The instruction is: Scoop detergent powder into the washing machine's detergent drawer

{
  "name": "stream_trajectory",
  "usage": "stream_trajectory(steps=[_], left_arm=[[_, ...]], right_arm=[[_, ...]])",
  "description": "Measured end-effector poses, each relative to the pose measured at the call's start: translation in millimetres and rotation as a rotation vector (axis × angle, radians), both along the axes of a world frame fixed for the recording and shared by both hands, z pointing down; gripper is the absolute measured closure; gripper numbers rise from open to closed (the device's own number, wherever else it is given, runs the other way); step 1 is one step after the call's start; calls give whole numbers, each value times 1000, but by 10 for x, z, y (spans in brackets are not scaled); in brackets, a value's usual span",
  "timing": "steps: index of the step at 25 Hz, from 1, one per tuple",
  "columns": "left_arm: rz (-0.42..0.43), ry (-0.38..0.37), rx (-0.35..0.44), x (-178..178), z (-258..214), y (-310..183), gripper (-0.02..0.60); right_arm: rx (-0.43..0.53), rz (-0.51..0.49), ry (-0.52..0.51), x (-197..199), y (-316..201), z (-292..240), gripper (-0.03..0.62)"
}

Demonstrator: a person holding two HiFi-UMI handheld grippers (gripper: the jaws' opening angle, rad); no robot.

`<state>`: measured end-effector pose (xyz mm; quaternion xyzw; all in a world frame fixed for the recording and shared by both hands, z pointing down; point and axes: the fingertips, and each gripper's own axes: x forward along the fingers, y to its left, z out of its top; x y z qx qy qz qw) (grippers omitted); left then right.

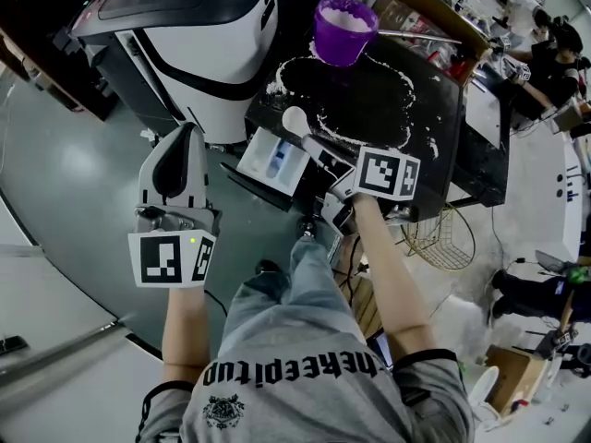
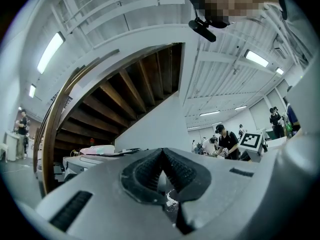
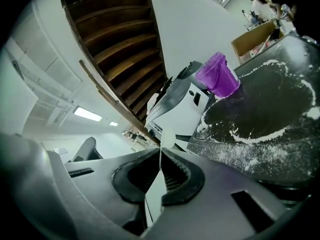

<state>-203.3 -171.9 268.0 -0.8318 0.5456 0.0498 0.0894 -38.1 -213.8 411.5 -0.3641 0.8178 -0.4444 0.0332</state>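
Observation:
A white washing machine (image 1: pixel 212 53) stands at the upper left, its detergent drawer (image 1: pixel 274 161) pulled open beside a black table (image 1: pixel 369 100). A purple cup (image 1: pixel 343 28) of white powder sits on the table's far edge; in the right gripper view the cup (image 3: pixel 217 76) is ahead to the right. My right gripper (image 1: pixel 319 149) is shut on the handle of a white spoon (image 1: pixel 295 120), whose bowl hangs above the drawer's far side. In its own view, that gripper (image 3: pixel 161 156) pinches the spoon (image 3: pixel 167 136). My left gripper (image 1: pixel 189 129) is shut and empty, left of the drawer; its jaws meet in the left gripper view (image 2: pixel 162 156).
Spilled powder (image 1: pixel 305 67) rings the black tabletop. A cardboard box (image 1: pixel 434 17) stands behind the cup. A wire basket (image 1: pixel 443 238) sits on the floor under the table's right end. People work at benches at the far right (image 1: pixel 554 53).

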Motion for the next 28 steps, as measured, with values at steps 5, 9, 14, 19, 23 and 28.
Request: stream_trajectory(steps=[5,9,14,19,23,28], left_arm=[[-20,3,-14,-154,61,113,578],[-46,6,-23,-308,103,166,578],[-80,8,-37,-454,164,242,578],[-101,6,-47,-564,242,311,578],[-120,5,-58,-658,284,334,578],[-152,5,-72,-790,335,358,578]], right_arm=[[-31,8,1,-151,78,276,588],[-52,4,18,-266,97,479,588],[-72,-8,62,-364,125,757,588],[-78,-20,143,-431,134,1039,588],[-85,-36,207,-474,107,1213,588],[-73,-73,326,-533,72,1361,588]])
